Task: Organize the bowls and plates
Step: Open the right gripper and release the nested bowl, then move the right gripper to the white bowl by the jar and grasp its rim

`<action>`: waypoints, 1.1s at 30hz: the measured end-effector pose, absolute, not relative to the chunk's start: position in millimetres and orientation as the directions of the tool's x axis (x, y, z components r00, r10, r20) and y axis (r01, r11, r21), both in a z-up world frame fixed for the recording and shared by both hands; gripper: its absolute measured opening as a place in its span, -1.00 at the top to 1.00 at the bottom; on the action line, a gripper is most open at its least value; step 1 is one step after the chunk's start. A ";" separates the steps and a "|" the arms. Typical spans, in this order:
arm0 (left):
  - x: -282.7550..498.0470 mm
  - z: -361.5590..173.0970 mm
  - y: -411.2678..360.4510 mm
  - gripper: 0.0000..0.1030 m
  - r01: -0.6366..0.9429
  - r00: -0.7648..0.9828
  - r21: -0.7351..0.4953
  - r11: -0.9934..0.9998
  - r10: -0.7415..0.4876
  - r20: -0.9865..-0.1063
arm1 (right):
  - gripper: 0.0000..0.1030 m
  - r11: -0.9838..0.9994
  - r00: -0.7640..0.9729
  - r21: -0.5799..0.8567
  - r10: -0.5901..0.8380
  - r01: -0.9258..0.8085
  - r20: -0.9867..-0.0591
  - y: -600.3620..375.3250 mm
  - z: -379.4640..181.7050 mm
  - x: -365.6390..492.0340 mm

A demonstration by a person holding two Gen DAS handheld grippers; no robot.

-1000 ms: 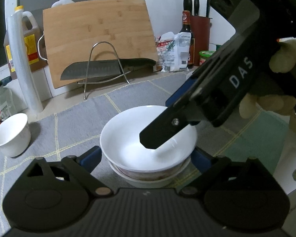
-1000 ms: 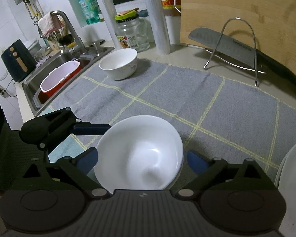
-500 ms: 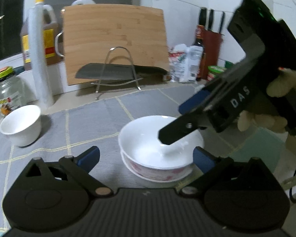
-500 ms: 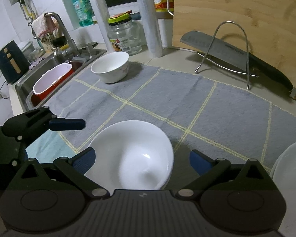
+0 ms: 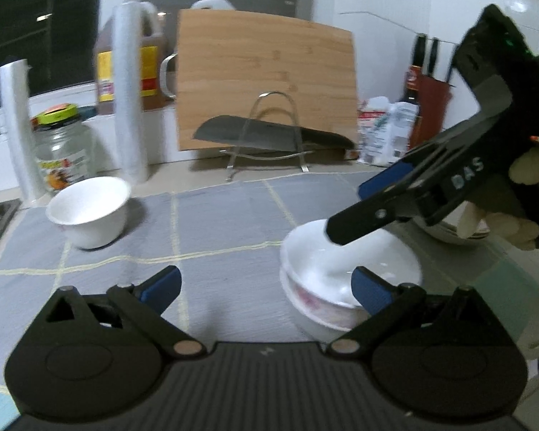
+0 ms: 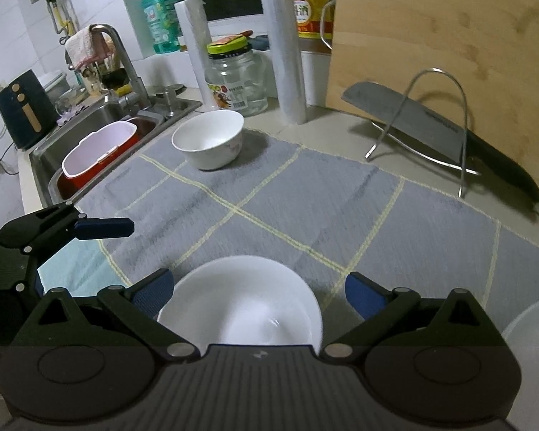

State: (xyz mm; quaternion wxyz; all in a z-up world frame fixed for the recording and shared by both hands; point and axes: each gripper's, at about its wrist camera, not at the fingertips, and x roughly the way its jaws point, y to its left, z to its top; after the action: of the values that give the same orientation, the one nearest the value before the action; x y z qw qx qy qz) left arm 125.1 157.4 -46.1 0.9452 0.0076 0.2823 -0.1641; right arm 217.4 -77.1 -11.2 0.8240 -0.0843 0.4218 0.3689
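Note:
A white bowl nested in another patterned bowl (image 5: pixel 327 287) sits on the grey checked mat (image 5: pixel 226 222); it also shows in the right wrist view (image 6: pixel 240 309). A single white bowl (image 5: pixel 90 212) stands at the mat's far left, also in the right wrist view (image 6: pixel 210 138). My left gripper (image 5: pixel 266 287) is open and empty, left of the stack. My right gripper (image 6: pixel 257 287) is open, just above the stack, holding nothing. A white plate (image 6: pixel 531 352) lies at the right.
A bamboo cutting board (image 5: pixel 262 82), a cleaver on a wire rack (image 5: pixel 269 136), a glass jar (image 5: pixel 59 143), film rolls and oil bottles line the back. The sink (image 6: pixel 97 143) with a red tub lies to the left.
My left gripper has pulled back and swung left, off the stacked bowls. My right gripper has lifted and drawn back from the top bowl, which stays in the stack.

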 end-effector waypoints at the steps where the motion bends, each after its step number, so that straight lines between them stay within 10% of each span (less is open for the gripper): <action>1: 125.8 -46.6 160.8 -0.95 0.299 0.789 -0.077 0.951 -0.292 -0.540 | -1.00 0.711 0.371 0.169 0.537 -0.683 -0.757 -74.3 -10.5 218.0; 33: 228.6 -88.5 291.0 -0.95 0.092 0.803 0.022 0.996 -0.061 -0.593 | -1.00 0.629 0.355 0.092 0.548 -0.772 -0.758 79.5 3.9 297.3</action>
State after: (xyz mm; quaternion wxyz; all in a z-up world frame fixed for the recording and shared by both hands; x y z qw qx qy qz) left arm 228.6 291.0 -88.5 0.9492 0.0250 0.3111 -0.0402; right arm 297.3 79.5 3.9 0.8109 -0.1418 0.3960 0.4069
